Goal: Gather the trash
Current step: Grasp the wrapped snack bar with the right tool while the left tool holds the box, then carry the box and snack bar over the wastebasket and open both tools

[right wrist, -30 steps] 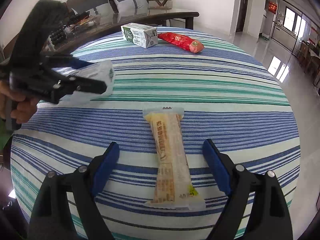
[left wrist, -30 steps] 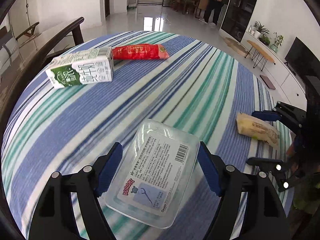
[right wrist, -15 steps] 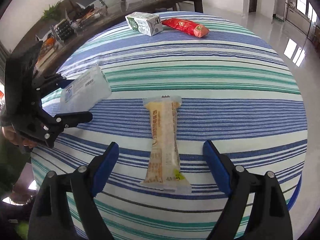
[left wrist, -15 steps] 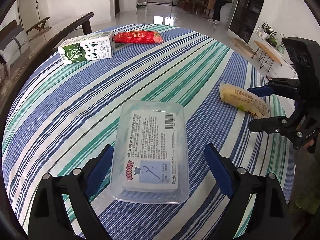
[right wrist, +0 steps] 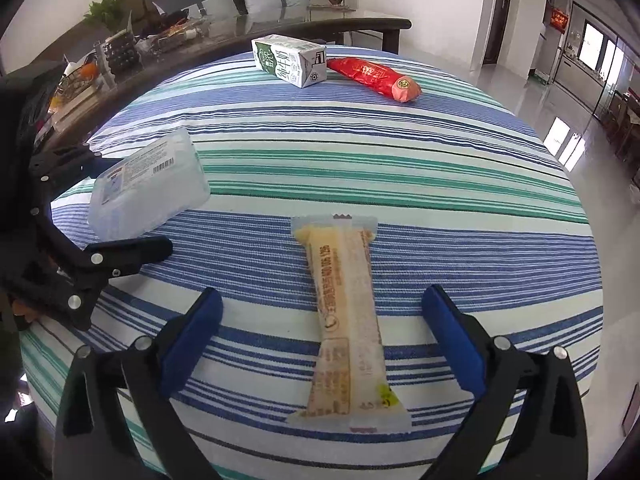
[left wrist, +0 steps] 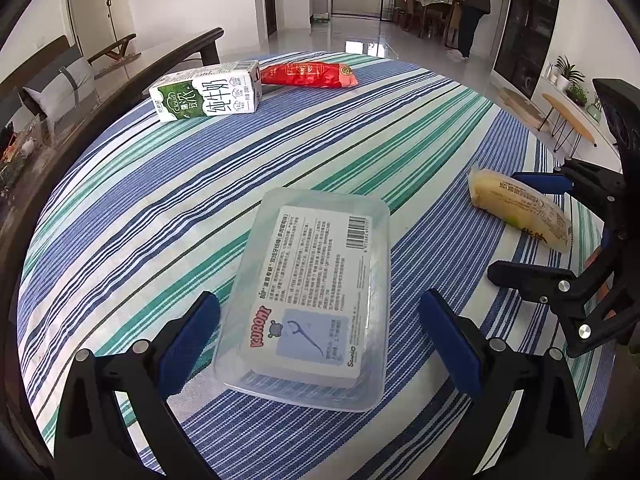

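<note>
Clear plastic box [left wrist: 316,300], yellow snack wrapper [right wrist: 348,320], milk carton [left wrist: 206,92] and red packet [left wrist: 308,75] lie flat on striped tablecloth [left wrist: 400,140].

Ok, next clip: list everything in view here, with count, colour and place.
clear plastic floss-pick box: one, transparent with a white label, lying on the cloth between the left fingers, untouched
yellow snack wrapper: one, pale yellow, flat on the cloth between the right fingers
milk carton: one, green and white, on its side at the far edge
red snack packet: one, red, beside the carton
striped tablecloth: one, blue, green and white, covering the round table
person: one, dark clothes, standing far back in the room
left hand-held gripper: black with blue pads, open, jaws just widened
right hand-held gripper: black with blue pads, open, jaws just widened
</note>
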A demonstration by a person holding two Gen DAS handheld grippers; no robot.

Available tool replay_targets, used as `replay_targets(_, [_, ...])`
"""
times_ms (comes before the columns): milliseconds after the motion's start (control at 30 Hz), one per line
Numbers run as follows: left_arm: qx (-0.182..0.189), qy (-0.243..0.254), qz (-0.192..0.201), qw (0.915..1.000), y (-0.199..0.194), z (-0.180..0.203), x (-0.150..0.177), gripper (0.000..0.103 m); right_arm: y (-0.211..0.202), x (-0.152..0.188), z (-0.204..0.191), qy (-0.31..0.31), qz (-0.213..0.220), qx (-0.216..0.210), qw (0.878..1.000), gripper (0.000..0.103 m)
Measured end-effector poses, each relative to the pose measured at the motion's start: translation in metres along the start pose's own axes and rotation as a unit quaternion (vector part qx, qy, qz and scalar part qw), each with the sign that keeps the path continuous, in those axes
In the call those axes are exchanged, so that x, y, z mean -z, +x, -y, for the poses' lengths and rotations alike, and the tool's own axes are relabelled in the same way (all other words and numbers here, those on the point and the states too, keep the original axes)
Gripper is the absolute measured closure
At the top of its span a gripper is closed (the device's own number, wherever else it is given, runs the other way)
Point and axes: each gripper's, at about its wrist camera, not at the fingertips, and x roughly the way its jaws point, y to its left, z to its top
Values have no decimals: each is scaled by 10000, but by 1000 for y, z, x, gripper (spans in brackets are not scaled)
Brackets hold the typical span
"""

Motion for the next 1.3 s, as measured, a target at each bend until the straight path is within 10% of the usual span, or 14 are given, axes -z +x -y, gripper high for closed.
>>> replay_targets(467, [213, 147, -106, 9996, 0, -3, -3, 4, -1, -9, 2, -190, -548, -229, 9981, 7])
replay_targets(767, [489, 97, -266, 9984, -10, -11, -9, 5, -4, -37, 7, -315, -1437, -586, 9874, 40])
replay_targets(933, [378, 121, -377, 9985, -9, -7, -15, 37, 2, -42, 14, 25, -1464, -580, 9875, 81])
replay_targets(1300, [563, -116, -73, 9983, -36, 19, -22, 43, -61, -27, 54, 686, -598, -843, 9923, 86])
